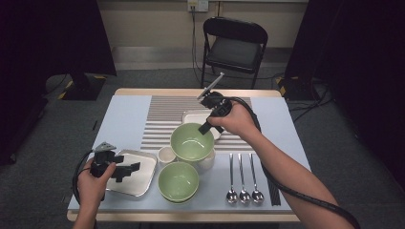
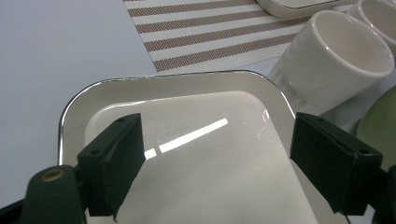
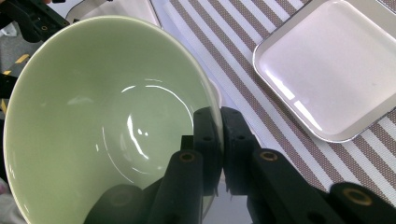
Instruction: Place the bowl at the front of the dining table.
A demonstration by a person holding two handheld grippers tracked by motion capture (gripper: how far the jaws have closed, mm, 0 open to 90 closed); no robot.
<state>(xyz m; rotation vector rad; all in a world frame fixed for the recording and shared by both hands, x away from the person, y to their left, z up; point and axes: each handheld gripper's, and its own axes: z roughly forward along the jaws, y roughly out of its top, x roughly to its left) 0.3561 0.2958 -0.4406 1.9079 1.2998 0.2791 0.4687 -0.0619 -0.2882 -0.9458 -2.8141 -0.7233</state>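
Two glossy pale-green bowls sit near the table's middle: the right gripper [image 3: 219,140] has its jaws clamped on the thin rim of the upper green bowl [image 1: 192,141], lifted and tilted over the small white cups [image 1: 166,154], while the second green bowl [image 1: 178,181] rests by the near edge. The left gripper [image 2: 215,163] hovers with jaws wide apart over a shiny rounded-square metal tray [image 1: 138,183]. A white square dish [image 3: 327,65] lies on the woven brown-and-white striped mat [image 1: 165,114]. Three polished steel spoons [image 1: 243,183] lie side by side to the right. The tabletop [image 1: 122,119] is smooth pale blue; behind it stand a black folding chair [image 1: 234,45], grey carpet and dark curtains.
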